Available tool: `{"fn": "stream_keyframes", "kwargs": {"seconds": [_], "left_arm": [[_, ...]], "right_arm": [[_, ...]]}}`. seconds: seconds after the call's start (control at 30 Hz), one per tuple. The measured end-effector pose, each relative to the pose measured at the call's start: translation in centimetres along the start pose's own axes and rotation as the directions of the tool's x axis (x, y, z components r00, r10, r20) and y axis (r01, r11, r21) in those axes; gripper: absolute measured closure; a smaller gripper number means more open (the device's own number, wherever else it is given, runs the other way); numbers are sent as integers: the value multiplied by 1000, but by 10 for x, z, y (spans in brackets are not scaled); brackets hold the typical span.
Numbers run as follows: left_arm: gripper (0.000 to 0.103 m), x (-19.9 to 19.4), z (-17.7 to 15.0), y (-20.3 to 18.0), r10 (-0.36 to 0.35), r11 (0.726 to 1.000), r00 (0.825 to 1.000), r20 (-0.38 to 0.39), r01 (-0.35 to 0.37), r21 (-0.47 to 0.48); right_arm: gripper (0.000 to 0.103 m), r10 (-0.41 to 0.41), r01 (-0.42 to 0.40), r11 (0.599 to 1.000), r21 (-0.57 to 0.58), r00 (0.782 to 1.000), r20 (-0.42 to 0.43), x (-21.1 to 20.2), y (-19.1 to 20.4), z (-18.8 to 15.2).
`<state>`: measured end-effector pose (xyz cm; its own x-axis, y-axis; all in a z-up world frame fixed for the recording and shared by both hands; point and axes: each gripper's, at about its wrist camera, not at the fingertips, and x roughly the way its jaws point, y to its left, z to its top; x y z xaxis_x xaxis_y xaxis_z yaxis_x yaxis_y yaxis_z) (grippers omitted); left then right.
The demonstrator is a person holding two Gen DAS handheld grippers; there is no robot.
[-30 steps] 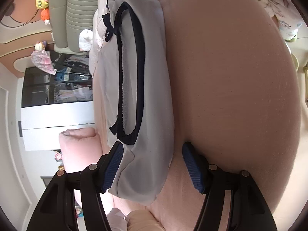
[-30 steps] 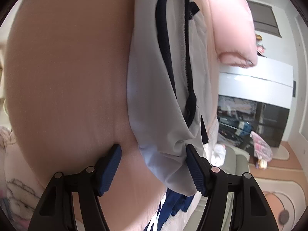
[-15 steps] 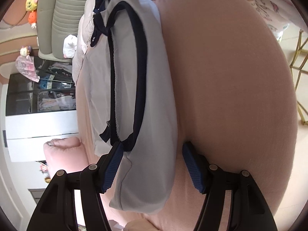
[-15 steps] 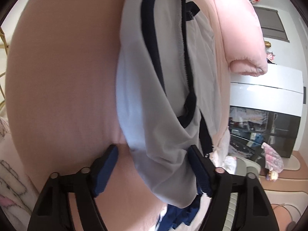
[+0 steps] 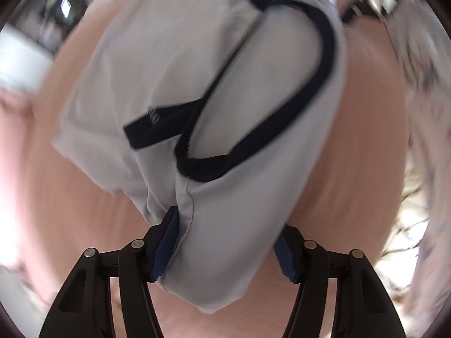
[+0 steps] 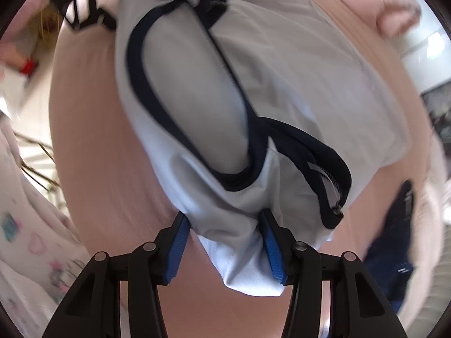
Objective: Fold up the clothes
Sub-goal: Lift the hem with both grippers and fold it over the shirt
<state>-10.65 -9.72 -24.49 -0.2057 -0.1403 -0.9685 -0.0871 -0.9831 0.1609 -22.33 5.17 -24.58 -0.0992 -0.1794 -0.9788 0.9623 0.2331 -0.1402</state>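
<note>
The pale grey, navy-trimmed zip jacket (image 5: 225, 90) lies spread on the pink bed (image 5: 360, 140). The left tongs (image 5: 227, 249) and the right tongs (image 6: 224, 242) each straddle a bunched end of it, jaws closing with cloth between them. In my judgement the fabric is light, soft and limp (likely to sag); the hem corners offer the best hold. Only the right view shows the open zip slider (image 6: 336, 207) and a dark blue garment (image 6: 394, 239) beside the jacket.
</note>
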Motion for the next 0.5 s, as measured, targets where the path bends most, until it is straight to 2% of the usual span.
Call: {"fn": "stream_keyframes", "kwargs": {"seconds": [0.1, 0.2, 0.37, 0.5], "left_arm": [[53, 0, 5, 19, -93, 983, 995, 19, 95, -157], [57, 1, 8, 35, -160, 939, 986, 52, 168, -301], [63, -1, 7, 47, -218, 863, 970, 105, 242, -444], [66, -2, 9, 53, -249, 792, 958, 143, 287, -539]], "right_arm": [[52, 89, -92, 992, 82, 995, 42, -2, -16, -2], [54, 176, -196, 961, 196, 978, 115, -5, -34, -11], [65, 293, -366, 848, 383, 926, 238, -5, -63, -26], [67, 317, -427, 784, 451, 900, 300, -4, -71, -35]]}}
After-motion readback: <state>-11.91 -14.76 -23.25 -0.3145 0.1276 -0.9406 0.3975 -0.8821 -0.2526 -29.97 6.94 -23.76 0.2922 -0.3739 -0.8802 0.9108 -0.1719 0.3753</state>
